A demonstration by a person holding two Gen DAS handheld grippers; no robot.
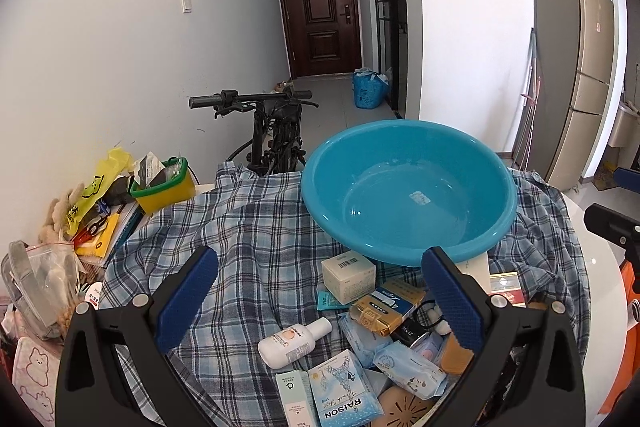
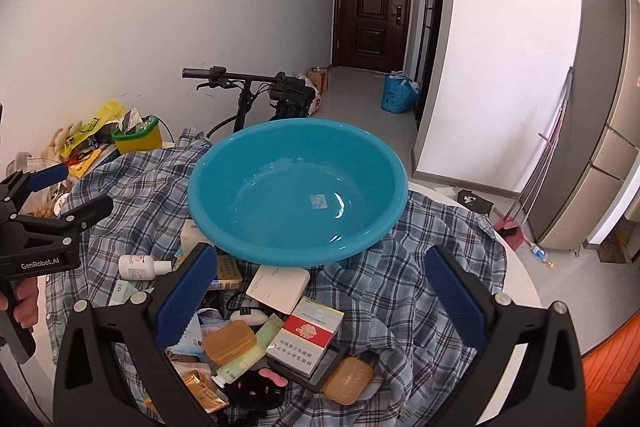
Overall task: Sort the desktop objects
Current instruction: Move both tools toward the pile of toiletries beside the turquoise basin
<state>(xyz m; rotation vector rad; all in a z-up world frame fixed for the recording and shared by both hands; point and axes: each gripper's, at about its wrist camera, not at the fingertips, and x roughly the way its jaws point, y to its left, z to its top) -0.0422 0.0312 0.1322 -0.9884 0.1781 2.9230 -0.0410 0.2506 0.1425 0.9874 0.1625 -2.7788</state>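
Only the right view shows a red cigarette pack (image 2: 305, 335) between the gaping right gripper (image 2: 320, 297); the left gripper (image 1: 320, 301), equally wide, hovers over a bottle (image 1: 294, 341). Basin (image 1: 408, 187) ahead, seemingly empty.

- One blue basin (image 2: 298, 187) stood on the checked cloth (image 2: 420, 279).
- One white lotion bottle (image 1: 294, 341) lay on that cloth.
- Two amber plastic cases (image 2: 230, 341) were in the pile, the second (image 2: 349, 380) nearer the cloth's front edge.
- One red-and-white cigarette pack (image 2: 306, 335) was there.
- One green-rimmed yellow bin (image 1: 164, 187) sat at the table's far left edge.
- Two grippers showed, left (image 1: 320, 307) and right (image 2: 320, 303).
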